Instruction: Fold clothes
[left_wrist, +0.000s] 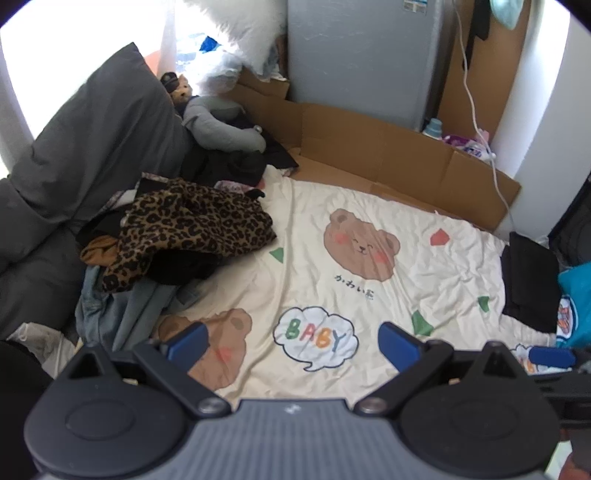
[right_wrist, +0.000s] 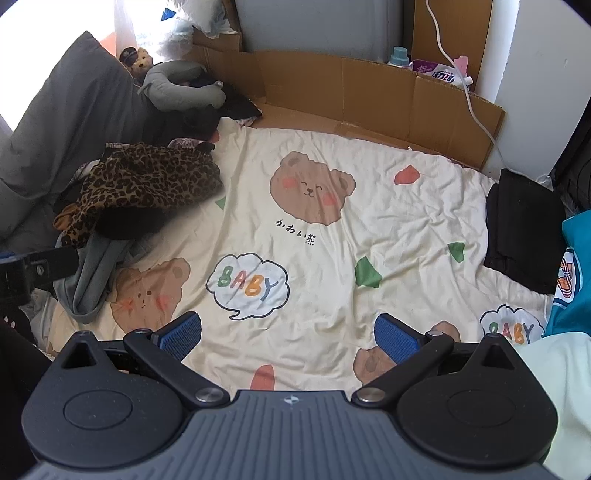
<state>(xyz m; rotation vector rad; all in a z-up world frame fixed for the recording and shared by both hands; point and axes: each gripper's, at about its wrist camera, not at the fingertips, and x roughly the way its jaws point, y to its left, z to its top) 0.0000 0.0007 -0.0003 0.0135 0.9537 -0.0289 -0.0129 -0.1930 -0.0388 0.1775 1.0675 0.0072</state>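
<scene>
At left on the cream bear-print bedsheet (right_wrist: 332, 229) lies a crumpled leopard-print garment (right_wrist: 147, 181). Left gripper (left_wrist: 295, 345) and right gripper (right_wrist: 288, 334) hover spread wide, empty. Soft, light, probably limp; best pinched at a hem.

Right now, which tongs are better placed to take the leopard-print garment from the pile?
Probably the left tongs: they are open and empty, and the leopard-print garment lies on their side. The right tongs, also open, sit further toward the folded black cloth.

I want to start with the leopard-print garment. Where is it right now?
The leopard-print garment lies on top of the clothes pile at the left of the bear-print sheet in both views, just in front of the grey pillows.
</scene>
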